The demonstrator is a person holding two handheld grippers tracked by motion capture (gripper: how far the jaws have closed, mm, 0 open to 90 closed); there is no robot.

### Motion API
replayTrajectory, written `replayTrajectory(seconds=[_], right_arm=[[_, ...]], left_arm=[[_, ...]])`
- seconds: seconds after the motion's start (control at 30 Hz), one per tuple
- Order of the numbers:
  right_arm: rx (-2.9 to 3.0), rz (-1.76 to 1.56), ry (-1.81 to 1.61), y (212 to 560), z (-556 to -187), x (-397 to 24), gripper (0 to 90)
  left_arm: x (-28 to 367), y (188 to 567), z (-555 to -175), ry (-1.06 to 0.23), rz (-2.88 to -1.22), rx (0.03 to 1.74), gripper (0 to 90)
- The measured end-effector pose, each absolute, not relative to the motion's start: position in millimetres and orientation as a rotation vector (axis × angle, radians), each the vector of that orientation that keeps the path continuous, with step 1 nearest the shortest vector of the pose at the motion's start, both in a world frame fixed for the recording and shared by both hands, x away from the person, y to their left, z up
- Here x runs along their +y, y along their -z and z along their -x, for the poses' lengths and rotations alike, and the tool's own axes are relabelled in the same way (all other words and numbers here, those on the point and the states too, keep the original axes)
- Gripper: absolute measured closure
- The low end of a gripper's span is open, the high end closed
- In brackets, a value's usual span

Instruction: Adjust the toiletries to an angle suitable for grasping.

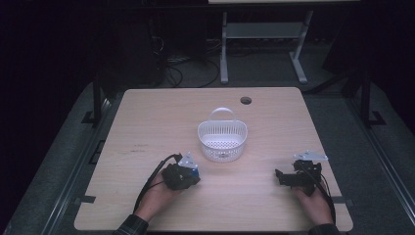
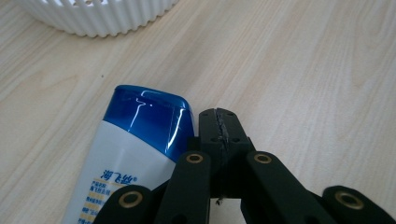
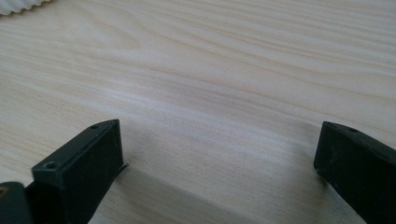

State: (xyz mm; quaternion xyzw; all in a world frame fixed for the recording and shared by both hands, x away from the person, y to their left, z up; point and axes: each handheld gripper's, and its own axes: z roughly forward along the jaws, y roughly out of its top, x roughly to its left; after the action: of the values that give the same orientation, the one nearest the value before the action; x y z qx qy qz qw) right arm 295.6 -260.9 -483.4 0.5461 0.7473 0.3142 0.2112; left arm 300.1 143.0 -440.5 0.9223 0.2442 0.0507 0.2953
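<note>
One white basket [image 1: 222, 140] with a handle stands at the middle of the wooden table [image 1: 147, 117], and one white bottle [image 2: 135, 154] with a blue cap lies on the wood near it, just beside the left gripper [image 2: 219, 126], whose jaws are pressed together with nothing between them. Two grippers are out, one in each hand: the right gripper [image 1: 284, 177] sits near the right edge, well apart from the basket, its jaws wide apart over bare wood.
</note>
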Motion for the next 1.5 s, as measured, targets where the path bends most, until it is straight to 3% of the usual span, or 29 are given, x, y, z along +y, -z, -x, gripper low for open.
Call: replayTrajectory(seconds=[0.87, 1.5], right_arm=[[2.076, -1.518, -0.873, 483.4, -295.5, -260.9, 0.7], [2.076, -1.517, -0.873, 483.4, -295.6, -260.9, 0.7]], left_arm=[[147.4, 437.5, -329.2, -0.195, -2.456, 0.719, 89.9], [172.6, 432.1, -347.0, -0.23, -2.403, 0.829, 89.9]])
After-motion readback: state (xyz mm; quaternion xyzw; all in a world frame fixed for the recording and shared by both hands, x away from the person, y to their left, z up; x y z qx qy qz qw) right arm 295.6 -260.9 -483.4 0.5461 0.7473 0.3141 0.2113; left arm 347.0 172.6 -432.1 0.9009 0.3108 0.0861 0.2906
